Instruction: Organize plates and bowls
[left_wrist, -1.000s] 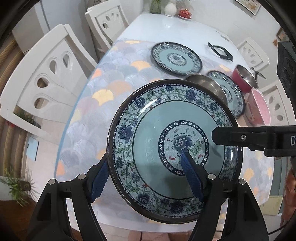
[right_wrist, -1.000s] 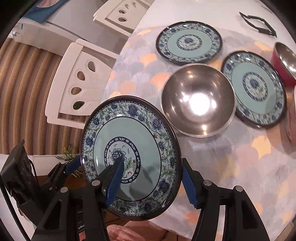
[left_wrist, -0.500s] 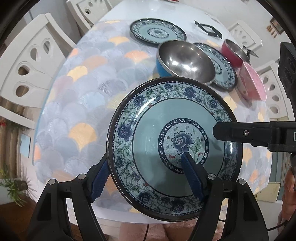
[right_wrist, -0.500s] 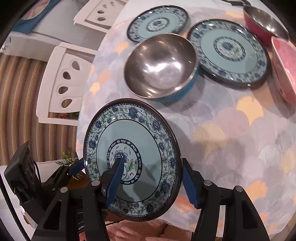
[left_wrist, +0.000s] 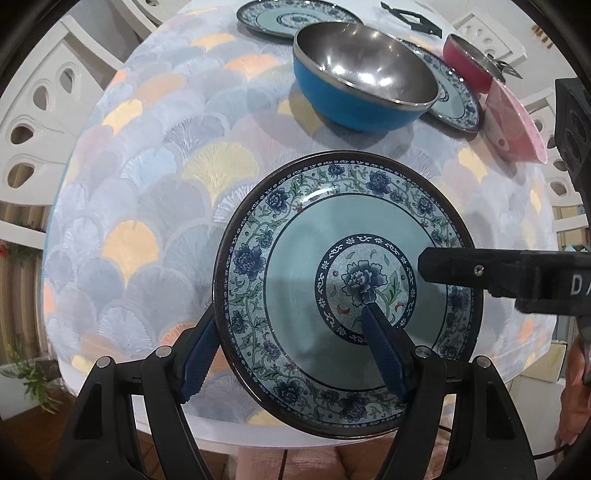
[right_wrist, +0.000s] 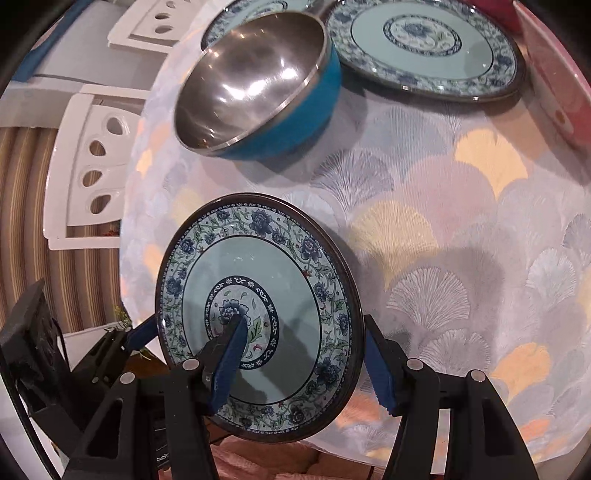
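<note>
A blue floral plate (left_wrist: 317, 266) (right_wrist: 280, 266) hangs tilted just over the near part of the patterned tablecloth (left_wrist: 155, 177). My left gripper (left_wrist: 290, 315) is shut on it, one finger under the left rim and the other on its face. My right gripper (right_wrist: 304, 321) is shut on the same plate, one finger on its centre, the other behind the right rim. The right gripper's finger (left_wrist: 443, 267) reaches in from the right in the left wrist view. A blue steel bowl (left_wrist: 365, 92) (right_wrist: 258, 85) stands behind, with two matching plates (left_wrist: 295, 18) (right_wrist: 424, 48) beyond it.
A red bowl (left_wrist: 469, 62) and a pink dish (left_wrist: 517, 122) (right_wrist: 554, 74) sit at the right. A black trivet (left_wrist: 410, 22) lies at the back. White chairs (left_wrist: 40, 110) (right_wrist: 92, 166) stand along the left side. The table edge (left_wrist: 229, 424) is close below the plate.
Both grippers have come down toward the table with the plate held between them. The steel bowl and the far plates now look closer and larger.
</note>
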